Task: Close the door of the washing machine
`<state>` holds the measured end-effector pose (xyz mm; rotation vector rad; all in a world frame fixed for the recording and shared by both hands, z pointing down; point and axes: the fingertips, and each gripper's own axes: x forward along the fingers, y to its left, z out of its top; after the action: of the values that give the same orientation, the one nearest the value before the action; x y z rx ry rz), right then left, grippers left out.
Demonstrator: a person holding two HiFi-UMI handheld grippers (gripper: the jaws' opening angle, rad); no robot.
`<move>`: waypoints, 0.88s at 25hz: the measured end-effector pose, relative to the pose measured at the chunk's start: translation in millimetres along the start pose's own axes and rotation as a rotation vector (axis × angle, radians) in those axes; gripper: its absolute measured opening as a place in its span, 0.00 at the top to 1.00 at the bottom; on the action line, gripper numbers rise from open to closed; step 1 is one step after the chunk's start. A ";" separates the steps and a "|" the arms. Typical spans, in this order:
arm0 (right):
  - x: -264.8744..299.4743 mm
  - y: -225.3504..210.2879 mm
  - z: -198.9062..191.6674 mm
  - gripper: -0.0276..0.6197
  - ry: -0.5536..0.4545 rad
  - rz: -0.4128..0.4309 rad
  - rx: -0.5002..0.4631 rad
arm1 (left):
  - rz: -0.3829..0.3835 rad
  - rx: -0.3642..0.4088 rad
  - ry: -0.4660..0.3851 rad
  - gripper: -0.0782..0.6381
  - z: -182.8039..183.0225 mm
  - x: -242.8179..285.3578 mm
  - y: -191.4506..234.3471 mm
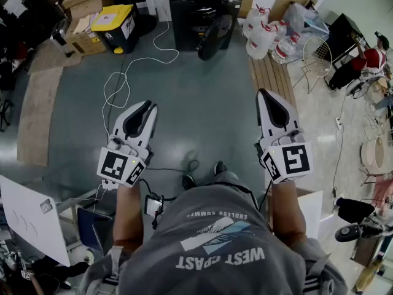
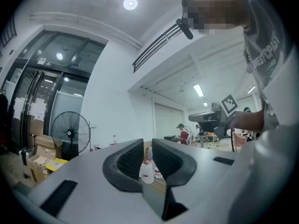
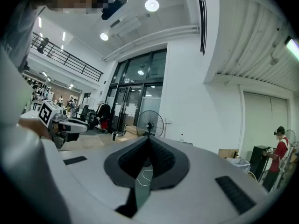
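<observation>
Shirt lettered "WEST COAST" and "ENDLESS SUMMER" fills six o'clock in the head view; beyond it, left gripper at nine o'clock and right gripper at three o'clock, jaws drawn together, nothing between them; at twelve o'clock, well apart, black washing machine, its round door hanging open

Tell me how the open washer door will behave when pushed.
The door, swung open from the black washing machine, looks rigid: it should pivot on its hinge, not flex. A gentle push probably suffices. The boxy machine likely stays put.
</observation>
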<state>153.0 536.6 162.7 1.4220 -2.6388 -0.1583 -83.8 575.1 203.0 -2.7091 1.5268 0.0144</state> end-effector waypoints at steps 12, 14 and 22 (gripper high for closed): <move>10.5 11.5 0.0 0.91 0.007 -0.005 -0.001 | -0.008 -0.007 -0.013 0.80 -1.5 -5.2 14.0; 13.5 16.3 0.6 0.91 0.005 -0.001 0.010 | -0.011 -0.010 -0.016 0.80 -3.0 -8.0 17.7; 27.5 -9.0 -21.2 0.91 0.024 -0.023 0.062 | -0.018 -0.023 0.008 0.80 -19.3 16.4 20.0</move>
<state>149.1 508.0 184.1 1.4641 -2.6307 -0.0628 -92.5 550.2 221.5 -2.7433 1.5138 0.0211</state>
